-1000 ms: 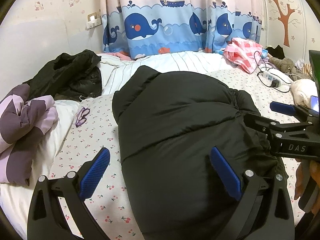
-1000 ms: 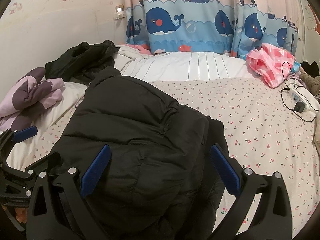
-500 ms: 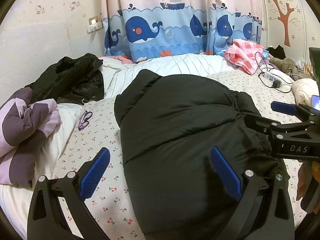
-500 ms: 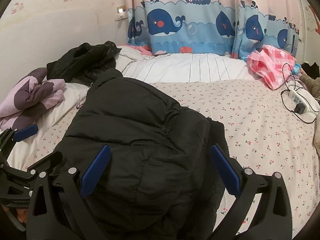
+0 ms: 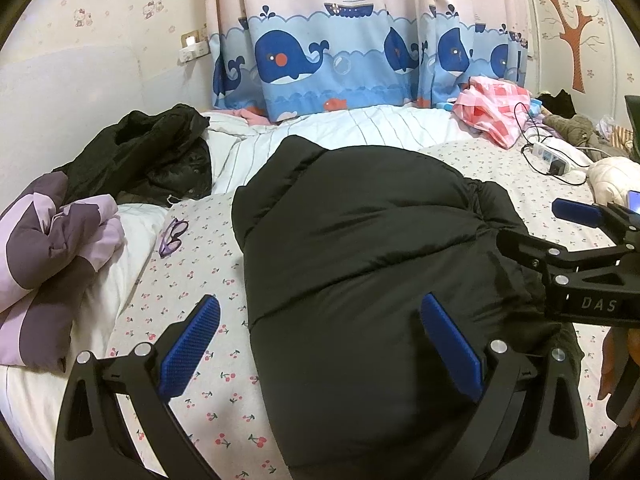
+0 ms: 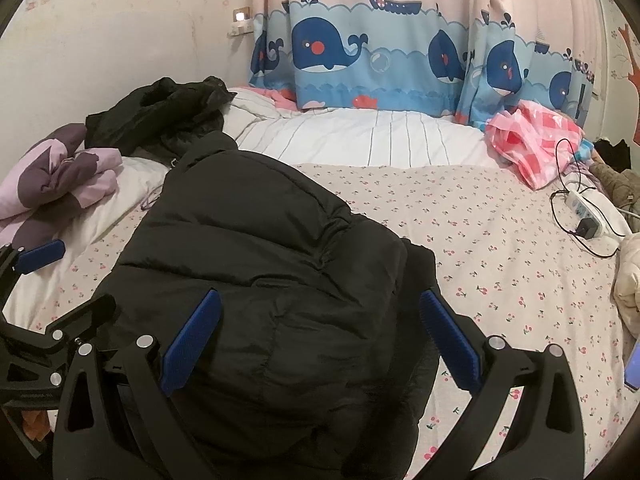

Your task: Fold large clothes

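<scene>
The bed (image 5: 208, 364) with its cherry-print sheet fills most of both views, and the whale curtain (image 5: 320, 60) hangs along the far wall at 12 o'clock. The big black puffer jacket (image 5: 380, 272) lies folded into a thick bundle on the sheet, dead center in the left wrist view and running from center to 7 o'clock in the right wrist view (image 6: 256, 288).

A white striped duvet (image 6: 360, 140) sits behind it near the curtain. At 10 o'clock there's a second black jacket (image 5: 148, 152) in a heap, with a purple-and-lilac quilt (image 5: 52, 240) bunched up just beside it at 9. A pink checked cloth (image 6: 536, 140) is crumpled at 2 o'clock, well apart from the bundle.

Left gripper (image 5: 320, 344): fingers spread wide, holding nothing, left pad over bare sheet and right pad over the jacket's near edge. Right gripper (image 6: 320, 344): also wide and empty, straddling the jacket's near right corner. Each one's arm pokes into the other's view from the side, close against the bundle.

Smaller stuff: a white power strip (image 6: 582, 208) with black cable at 3 o'clock, purple glasses (image 5: 173, 232) on the sheet just left of the jacket, and a phone (image 6: 633, 368) at the far right edge.
</scene>
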A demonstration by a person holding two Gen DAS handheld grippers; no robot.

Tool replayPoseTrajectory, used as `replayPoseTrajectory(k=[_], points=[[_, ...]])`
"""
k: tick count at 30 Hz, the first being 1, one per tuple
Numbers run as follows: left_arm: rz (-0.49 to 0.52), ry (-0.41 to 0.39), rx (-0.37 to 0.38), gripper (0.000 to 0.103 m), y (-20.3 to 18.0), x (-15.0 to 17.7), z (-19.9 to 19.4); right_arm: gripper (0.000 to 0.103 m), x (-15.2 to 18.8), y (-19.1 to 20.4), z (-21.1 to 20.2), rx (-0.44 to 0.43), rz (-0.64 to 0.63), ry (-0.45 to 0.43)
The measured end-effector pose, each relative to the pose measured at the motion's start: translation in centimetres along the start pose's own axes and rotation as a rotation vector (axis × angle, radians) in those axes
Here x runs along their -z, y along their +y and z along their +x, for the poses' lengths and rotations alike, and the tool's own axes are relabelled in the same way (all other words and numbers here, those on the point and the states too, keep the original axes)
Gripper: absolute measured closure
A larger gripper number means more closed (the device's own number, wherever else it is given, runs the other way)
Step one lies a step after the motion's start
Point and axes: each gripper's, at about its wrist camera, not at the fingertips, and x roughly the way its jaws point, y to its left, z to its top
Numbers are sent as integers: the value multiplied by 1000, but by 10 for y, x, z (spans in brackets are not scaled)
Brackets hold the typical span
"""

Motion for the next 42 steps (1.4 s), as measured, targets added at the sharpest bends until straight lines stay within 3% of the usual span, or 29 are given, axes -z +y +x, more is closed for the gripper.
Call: replayPoseTrajectory(k=[18,42], points=[[-4,14,-4,7,-7,6,6,7,1,0,0,39,-26,-1],[-20,-2,-32,7,-1,7,3,7,4,-3,9,18,-12,26]])
